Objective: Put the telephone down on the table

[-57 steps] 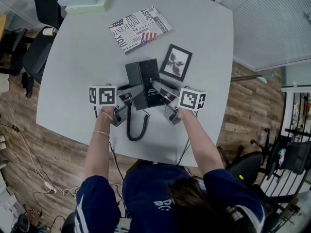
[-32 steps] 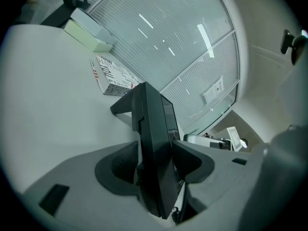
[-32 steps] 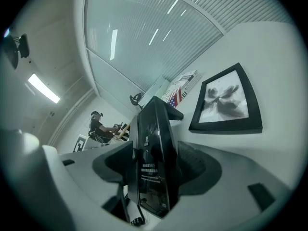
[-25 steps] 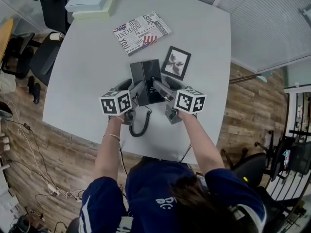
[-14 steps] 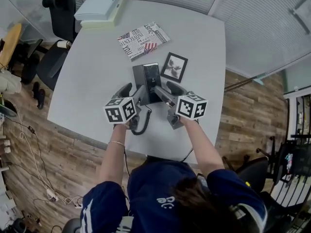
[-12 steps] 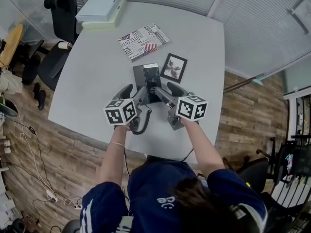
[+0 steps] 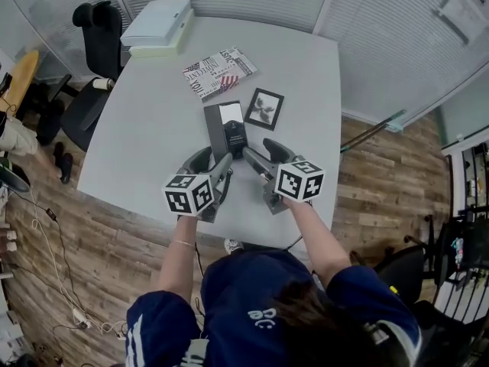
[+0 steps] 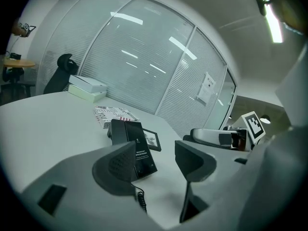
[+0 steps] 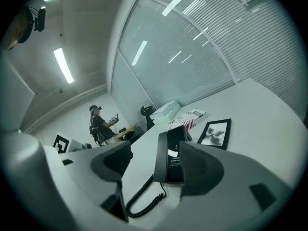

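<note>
Near the frame's lower centre, the left gripper [image 7: 216,159] and right gripper [image 7: 261,150] both hold their jaws apart with nothing between them. Just beyond, mid-frame, the telephone [image 7: 228,127] lies, apparently flat, on the table [image 7: 137,128]. The putting-down looks finished, with nothing obvious left to do.

Head view steeply overhead; both gripper views low, sharing telephone [image 7: 227,127]

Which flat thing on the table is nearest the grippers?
The telephone: it lies just ahead of the open jaws; the frame and magazine lie farther back.
</note>
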Tool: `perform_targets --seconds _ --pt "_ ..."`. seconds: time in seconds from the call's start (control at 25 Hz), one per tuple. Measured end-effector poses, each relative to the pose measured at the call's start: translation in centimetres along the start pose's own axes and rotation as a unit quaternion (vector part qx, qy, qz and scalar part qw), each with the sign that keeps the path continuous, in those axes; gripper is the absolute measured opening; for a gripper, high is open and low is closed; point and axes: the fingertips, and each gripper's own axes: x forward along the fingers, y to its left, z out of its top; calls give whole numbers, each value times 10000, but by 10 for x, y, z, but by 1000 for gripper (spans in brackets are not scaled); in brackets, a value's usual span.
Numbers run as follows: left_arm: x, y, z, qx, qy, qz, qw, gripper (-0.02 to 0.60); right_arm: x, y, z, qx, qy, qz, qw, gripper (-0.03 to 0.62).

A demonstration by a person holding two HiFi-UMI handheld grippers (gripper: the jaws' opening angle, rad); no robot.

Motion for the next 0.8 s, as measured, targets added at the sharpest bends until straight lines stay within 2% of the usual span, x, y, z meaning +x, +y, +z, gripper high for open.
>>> perform_targets --seconds 0.32,0.44,0.64,0.8 --pt "-25 -25 -10 205 -324 106 9992 244 -34 11 -14 -47 -114 -131 9998 315" --pt "-29 -35 -18 341 -293 70 9990 244 -46 11 -27 -95 -94 -258 9996 314" --pt "-38 -38 -34 359 -241 124 9990 244 -62 6 -41 -405 -47 -601 9974 314" --pt "-46 -42 -51 397 -160 120 9990 242 -67 5 -50 -368 -30 -663 9971 314"
